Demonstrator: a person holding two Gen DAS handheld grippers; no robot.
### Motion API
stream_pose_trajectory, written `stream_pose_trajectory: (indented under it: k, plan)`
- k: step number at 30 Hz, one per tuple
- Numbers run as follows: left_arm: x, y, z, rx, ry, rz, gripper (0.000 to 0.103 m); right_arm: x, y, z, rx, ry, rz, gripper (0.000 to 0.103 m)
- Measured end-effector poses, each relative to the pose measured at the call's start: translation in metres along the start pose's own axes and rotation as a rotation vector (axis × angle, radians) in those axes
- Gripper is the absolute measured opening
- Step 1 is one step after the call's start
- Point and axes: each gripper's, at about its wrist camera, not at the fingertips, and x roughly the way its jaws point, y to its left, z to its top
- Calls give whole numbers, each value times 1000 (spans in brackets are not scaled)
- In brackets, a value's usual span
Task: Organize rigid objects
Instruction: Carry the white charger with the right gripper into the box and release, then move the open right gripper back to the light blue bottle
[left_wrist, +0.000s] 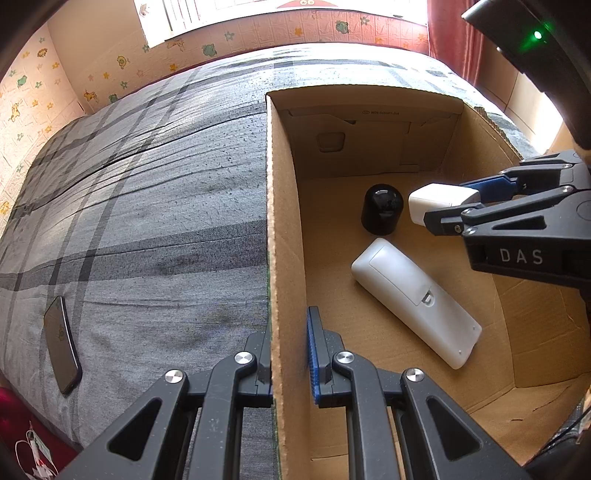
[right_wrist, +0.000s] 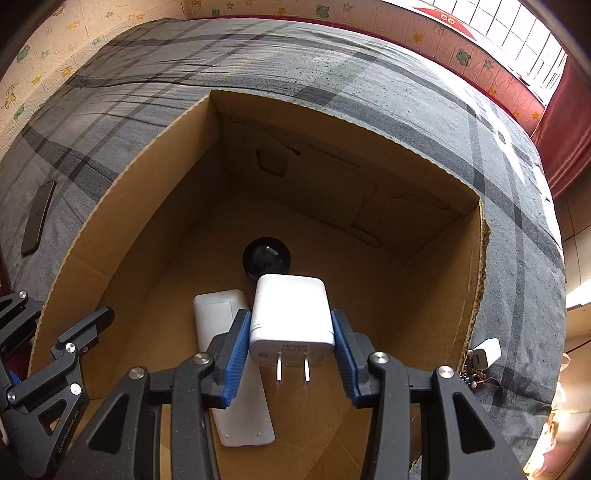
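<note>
An open cardboard box (left_wrist: 280, 229) (right_wrist: 122, 229) stands on a grey plaid bed. Inside lie a white remote (left_wrist: 413, 299) (right_wrist: 218, 314), face down, and a black round-topped object (left_wrist: 382, 214) (right_wrist: 266, 254). My right gripper (right_wrist: 291, 332) (left_wrist: 448, 210) is shut on a white plug charger (right_wrist: 290, 314) (left_wrist: 434, 201), prongs toward the camera, held above the box floor beside the black object. My left gripper (left_wrist: 290, 354) is shut on the box's left wall, one finger inside, one outside; its fingers (right_wrist: 81, 328) show at the lower left of the right wrist view.
A black phone (left_wrist: 61, 350) (right_wrist: 38, 218) lies on the bedspread left of the box. A second white charger (right_wrist: 485, 354) with a cable sits on the bed by the box's right side. Patterned wall and window lie beyond the bed.
</note>
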Motion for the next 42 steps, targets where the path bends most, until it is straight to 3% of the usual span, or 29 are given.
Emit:
stream_pose_trajectory:
  k: [11, 28, 36, 42]
  plan:
    - [0, 1, 0, -5, 1, -3, 13, 17, -3, 5, 13, 45, 3, 47]
    - [1, 2, 0, -8, 1, 0, 14, -12, -14, 4, 51, -47, 39, 51]
    - [2, 0, 0, -2, 1, 5, 14, -44, -14, -5, 73, -108, 46, 58]
    - [1, 0, 0, -3, 1, 5, 14, -71, -18, -11, 84, -155, 33, 70]
